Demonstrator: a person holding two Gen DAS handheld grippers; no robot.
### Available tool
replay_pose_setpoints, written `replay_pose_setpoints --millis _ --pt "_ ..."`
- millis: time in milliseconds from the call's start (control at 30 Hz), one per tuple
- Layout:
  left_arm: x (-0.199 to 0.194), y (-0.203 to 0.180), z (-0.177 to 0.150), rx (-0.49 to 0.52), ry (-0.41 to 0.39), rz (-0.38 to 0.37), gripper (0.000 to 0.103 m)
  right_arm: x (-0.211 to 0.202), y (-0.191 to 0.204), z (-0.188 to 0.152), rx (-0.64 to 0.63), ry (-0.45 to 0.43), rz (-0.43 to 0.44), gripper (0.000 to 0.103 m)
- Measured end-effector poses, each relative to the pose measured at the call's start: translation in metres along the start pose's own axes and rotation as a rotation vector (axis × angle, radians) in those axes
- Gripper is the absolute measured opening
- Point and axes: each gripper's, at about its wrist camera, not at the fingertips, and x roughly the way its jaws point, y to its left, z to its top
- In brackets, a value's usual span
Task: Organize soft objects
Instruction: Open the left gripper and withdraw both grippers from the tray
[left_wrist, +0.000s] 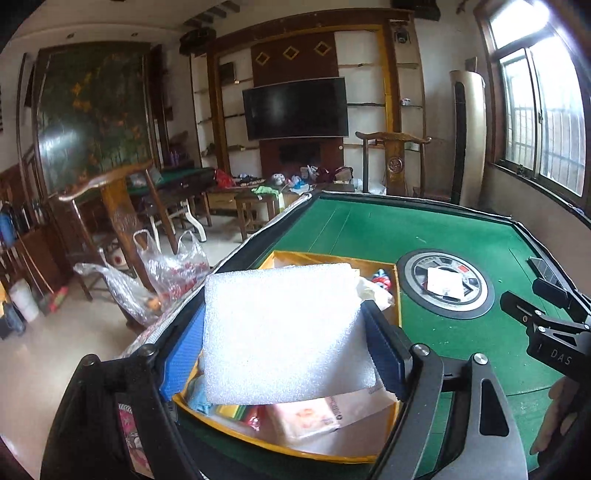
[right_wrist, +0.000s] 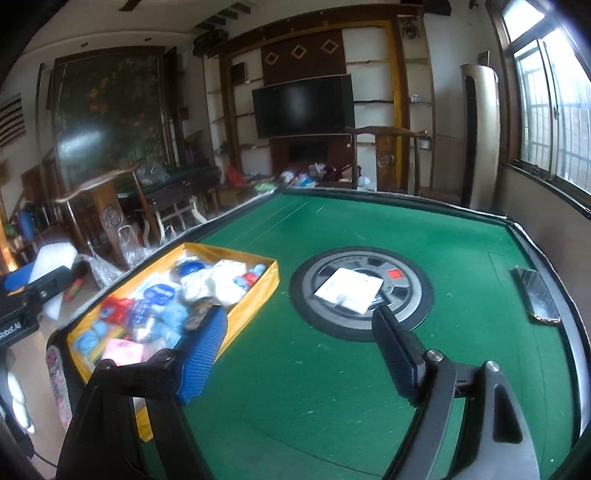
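My left gripper (left_wrist: 284, 343) is shut on a white foam sheet (left_wrist: 280, 332) and holds it above the yellow fabric box (left_wrist: 395, 288) on the green table. The box holds several soft items: blue and white bundles, pink and red packets (right_wrist: 166, 306). In the right wrist view the box (right_wrist: 258, 291) sits at the table's left side. My right gripper (right_wrist: 299, 354) is open and empty over the green felt, right of the box. The left gripper with the foam shows at that view's far left (right_wrist: 48, 273).
A round grey centre panel (right_wrist: 360, 291) with a white paper (right_wrist: 349, 288) on it sits mid-table. A dark phone-like slab (right_wrist: 535, 295) lies at the right rim. Plastic bags (left_wrist: 166, 273) and wooden chairs stand on the floor to the left.
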Motion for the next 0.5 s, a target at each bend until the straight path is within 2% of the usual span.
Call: replay_pose_setpoints --millis 267,367,500 --pt "-0.024 -0.030 0.010 0.042 -0.058 0.053 0.083 -0.008 -0.012 -0.006 0.005 -0.067 0.000 0.084" --pt "-0.031 -0.034 0.012 0.041 -0.101 0.089 0.087 -0.001 -0.013 -0.016 0.003 -0.046 -0.015 0.084" --pt "-0.037 -0.033 0.014 0.007 -0.131 0.092 0.088 0.005 -0.011 -0.023 -0.004 -0.017 -0.015 0.084"
